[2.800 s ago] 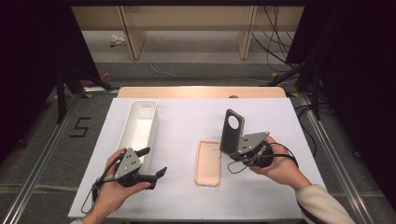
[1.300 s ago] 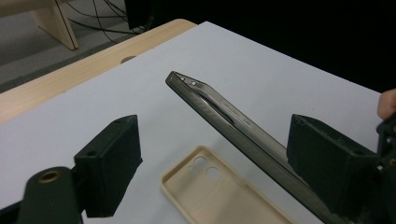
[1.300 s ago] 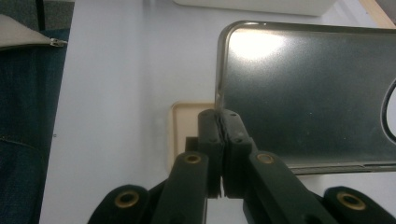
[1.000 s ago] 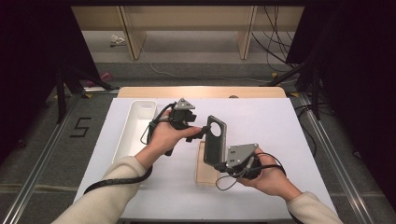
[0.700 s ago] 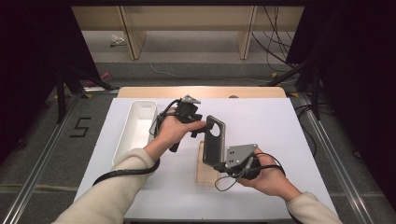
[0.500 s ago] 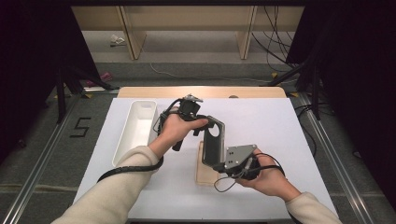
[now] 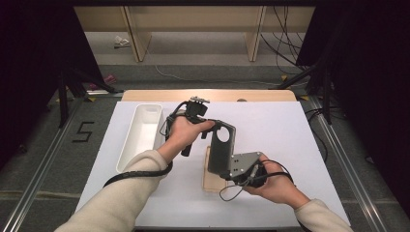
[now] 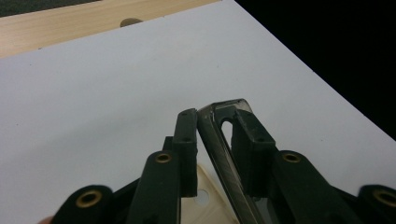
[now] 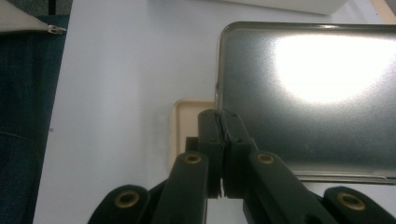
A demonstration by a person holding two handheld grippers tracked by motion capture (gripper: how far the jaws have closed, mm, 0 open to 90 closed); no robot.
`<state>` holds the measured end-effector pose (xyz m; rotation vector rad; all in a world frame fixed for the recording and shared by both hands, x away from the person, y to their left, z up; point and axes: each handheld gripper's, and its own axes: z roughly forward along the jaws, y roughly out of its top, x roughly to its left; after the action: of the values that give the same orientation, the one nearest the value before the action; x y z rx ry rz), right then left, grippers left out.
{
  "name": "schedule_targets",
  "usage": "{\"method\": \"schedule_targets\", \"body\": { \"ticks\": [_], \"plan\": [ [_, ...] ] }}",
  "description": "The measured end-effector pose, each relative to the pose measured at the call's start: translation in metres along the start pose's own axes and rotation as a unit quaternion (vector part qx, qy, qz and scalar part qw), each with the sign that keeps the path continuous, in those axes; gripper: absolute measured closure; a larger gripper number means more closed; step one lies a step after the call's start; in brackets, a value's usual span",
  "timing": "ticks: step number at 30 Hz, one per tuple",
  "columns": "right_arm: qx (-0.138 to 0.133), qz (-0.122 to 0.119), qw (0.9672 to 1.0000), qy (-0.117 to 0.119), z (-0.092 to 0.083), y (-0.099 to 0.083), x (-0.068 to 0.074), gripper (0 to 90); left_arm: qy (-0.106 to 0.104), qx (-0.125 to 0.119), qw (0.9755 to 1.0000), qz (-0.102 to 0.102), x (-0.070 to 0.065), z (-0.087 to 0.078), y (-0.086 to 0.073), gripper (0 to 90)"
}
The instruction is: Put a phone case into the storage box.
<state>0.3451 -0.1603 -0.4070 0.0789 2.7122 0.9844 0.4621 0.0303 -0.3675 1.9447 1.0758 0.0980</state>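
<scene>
The dark phone case [image 7: 221,150] stood upright in the air between your hands, above the beige case [image 7: 212,180] lying flat on the white table [image 7: 280,130], its long axis running up and away from you. Your right gripper [image 9: 223,123] was clenched on its lower edge. Your left gripper [image 8: 212,126] reached its top end, jaws straddling the rim and just closing on it, one pad either side. From there the case lay toward you.

Cream long sleeves on both arms. Left gripper [image 7: 205,131]: black, brass-ringed screws, looped black cable. Right gripper [image 7: 218,162]: black, grey three-cornered plate, black cable.
</scene>
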Motion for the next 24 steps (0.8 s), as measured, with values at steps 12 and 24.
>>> {"method": "schedule_targets", "body": {
  "ticks": [12, 24],
  "plan": [
    [0.032, -0.003, 0.9994, -0.008, 0.011, -0.004, -0.002, 88.9, -0.028, -0.021, 0.9994, -0.008, -0.016, -0.007, 0.005, 81.1],
    [0.032, 0.016, 0.9981, -0.050, 0.013, -0.009, -0.006, 73.8, -0.030, -0.061, 0.9960, 0.059, -0.035, -0.019, 0.008, 81.7]
  ]
}}
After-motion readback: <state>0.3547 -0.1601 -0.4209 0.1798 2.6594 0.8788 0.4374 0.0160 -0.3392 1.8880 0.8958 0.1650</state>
